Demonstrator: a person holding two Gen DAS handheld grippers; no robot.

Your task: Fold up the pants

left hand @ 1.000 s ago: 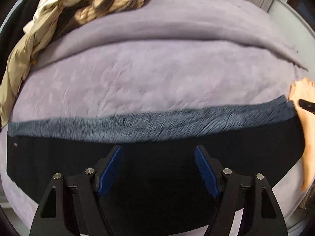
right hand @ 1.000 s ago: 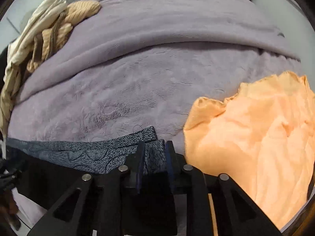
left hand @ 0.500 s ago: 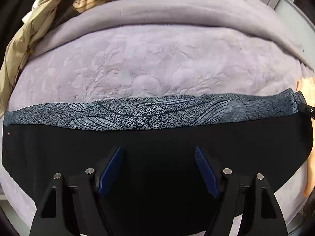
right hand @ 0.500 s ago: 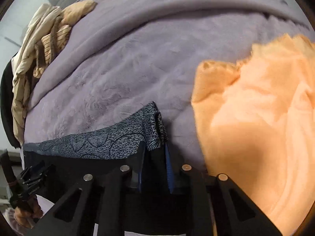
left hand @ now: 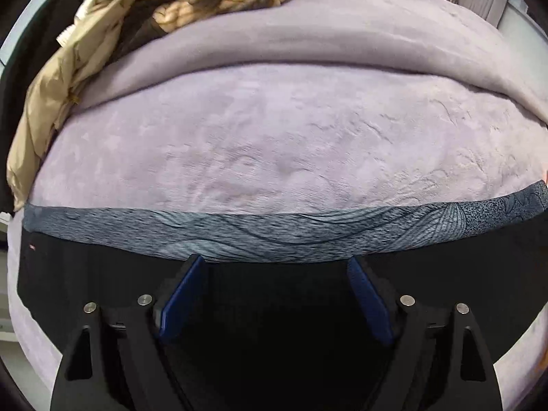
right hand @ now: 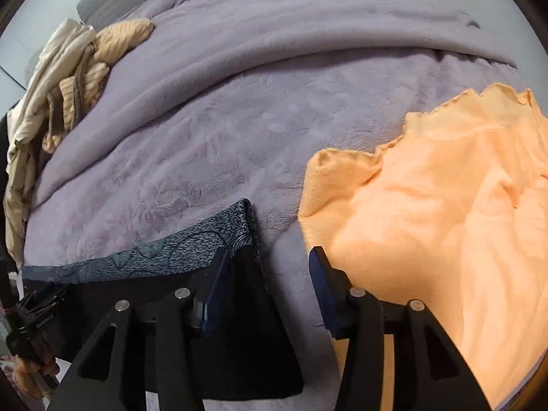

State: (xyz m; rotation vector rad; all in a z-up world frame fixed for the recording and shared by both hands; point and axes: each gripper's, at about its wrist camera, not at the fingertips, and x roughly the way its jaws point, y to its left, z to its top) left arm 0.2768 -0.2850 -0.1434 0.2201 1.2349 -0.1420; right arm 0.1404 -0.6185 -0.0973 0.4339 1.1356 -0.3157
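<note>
right tongs (right hand: 270,270) released pants (right hand: 164,257), now agape | left tongs (left hand: 274,274) agape | patterned knit waistband, seemingly flat on plush blanket (left hand: 274,130)

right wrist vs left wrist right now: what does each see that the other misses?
Only the right wrist view shows the orange cloth beside the pants' end and the open right gripper.

Only the left wrist view shows the patterned band's full span and the open left gripper.

Both show the black pants, the purple blanket and the beige clothes pile.
</note>
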